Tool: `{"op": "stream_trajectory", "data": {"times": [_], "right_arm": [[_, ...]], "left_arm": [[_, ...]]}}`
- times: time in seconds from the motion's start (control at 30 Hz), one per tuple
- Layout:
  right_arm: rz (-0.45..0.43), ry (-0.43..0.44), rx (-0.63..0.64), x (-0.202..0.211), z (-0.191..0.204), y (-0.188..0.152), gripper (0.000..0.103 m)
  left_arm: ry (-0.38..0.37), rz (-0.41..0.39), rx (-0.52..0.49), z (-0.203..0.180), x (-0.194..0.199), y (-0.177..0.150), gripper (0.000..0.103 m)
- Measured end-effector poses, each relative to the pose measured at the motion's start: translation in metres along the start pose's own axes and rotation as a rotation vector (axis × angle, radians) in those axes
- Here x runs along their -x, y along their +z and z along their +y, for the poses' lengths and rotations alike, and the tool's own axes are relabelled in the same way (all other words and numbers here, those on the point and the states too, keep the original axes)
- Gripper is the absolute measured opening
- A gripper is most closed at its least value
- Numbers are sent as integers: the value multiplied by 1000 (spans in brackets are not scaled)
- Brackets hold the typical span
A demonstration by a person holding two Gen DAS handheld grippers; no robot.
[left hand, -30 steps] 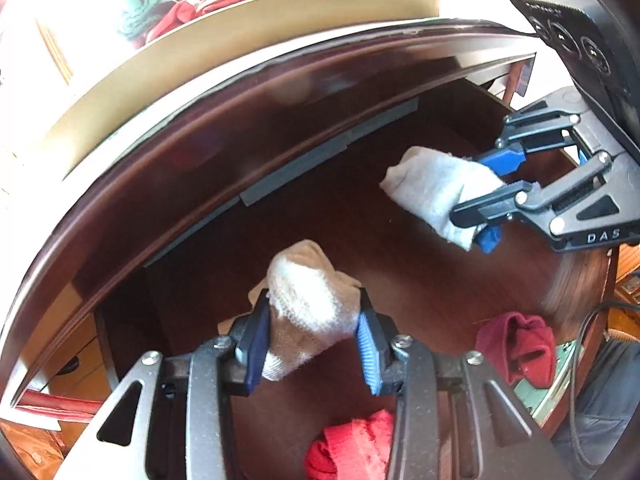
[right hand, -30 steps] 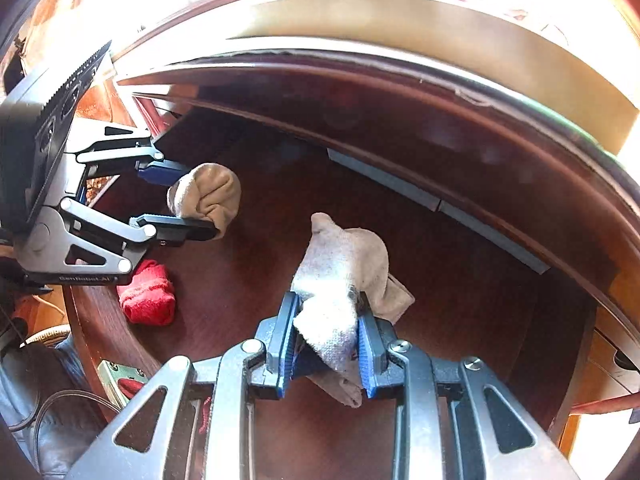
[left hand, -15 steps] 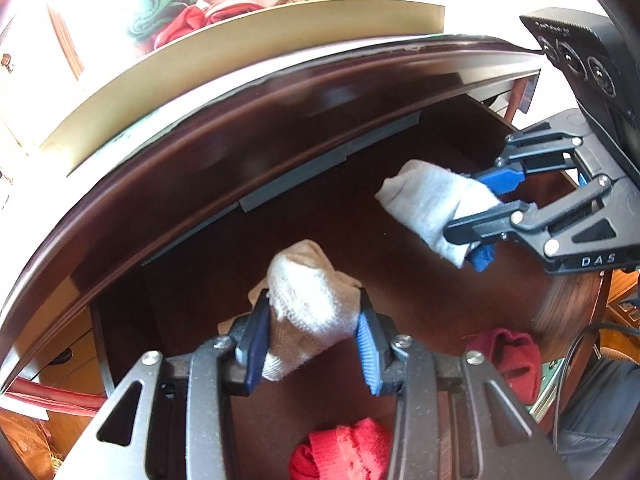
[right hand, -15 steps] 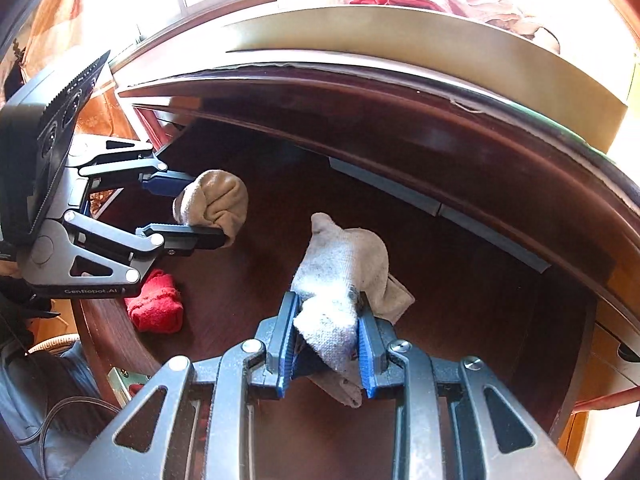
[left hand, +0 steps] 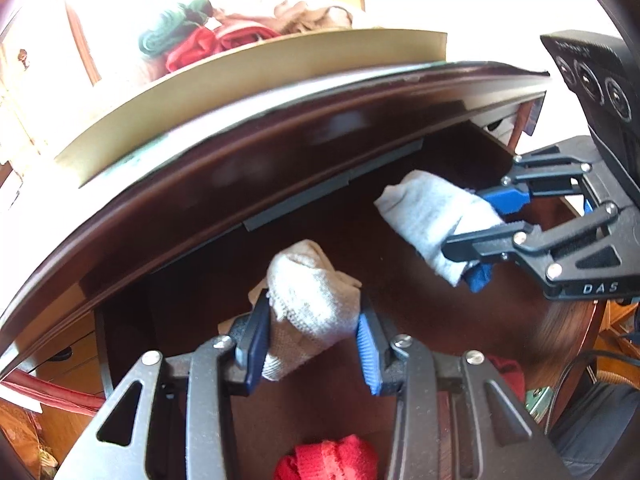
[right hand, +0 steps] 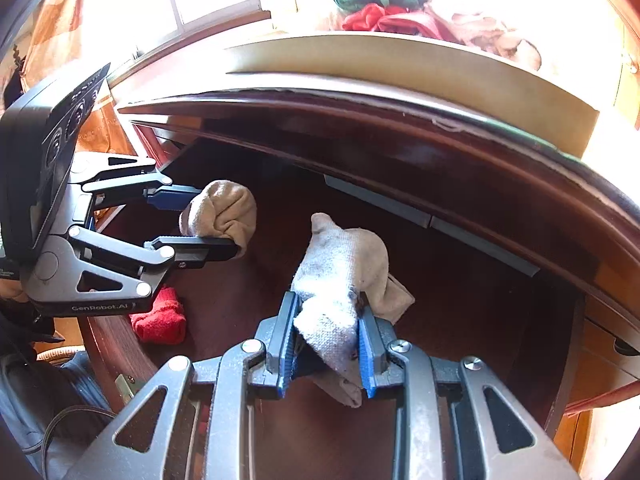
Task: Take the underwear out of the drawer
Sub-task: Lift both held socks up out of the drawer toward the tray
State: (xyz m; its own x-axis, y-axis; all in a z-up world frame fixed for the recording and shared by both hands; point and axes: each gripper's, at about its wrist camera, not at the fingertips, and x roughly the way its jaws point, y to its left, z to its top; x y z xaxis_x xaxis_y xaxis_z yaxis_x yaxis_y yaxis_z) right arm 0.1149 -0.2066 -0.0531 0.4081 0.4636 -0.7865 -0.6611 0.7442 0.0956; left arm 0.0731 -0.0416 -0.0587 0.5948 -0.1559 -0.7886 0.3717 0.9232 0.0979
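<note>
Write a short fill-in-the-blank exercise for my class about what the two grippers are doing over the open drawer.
1. The left gripper is shut on a ____ bundle.
2. The right gripper is shut on a ____ bundle.
3. The loose bundles left in the drawer are ____ in colour.

Missing words: beige; grey; red

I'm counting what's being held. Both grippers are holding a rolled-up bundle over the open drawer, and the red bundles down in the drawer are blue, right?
Not quite: those bundles in the drawer are red, not blue. The right wrist view shows one red bundle on the drawer floor. The rest holds: the left gripper grips a beige bundle, the right gripper a grey bundle.
</note>
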Motion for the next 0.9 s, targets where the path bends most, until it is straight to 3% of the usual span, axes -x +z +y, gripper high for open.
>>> {"op": "stream_trajectory", "data": {"times": [0.9], "right_arm": [[-210,-8,-49,50,-3,-32,29]], "left_arm": [[61,-174,106,37,39,-15,38]]}}
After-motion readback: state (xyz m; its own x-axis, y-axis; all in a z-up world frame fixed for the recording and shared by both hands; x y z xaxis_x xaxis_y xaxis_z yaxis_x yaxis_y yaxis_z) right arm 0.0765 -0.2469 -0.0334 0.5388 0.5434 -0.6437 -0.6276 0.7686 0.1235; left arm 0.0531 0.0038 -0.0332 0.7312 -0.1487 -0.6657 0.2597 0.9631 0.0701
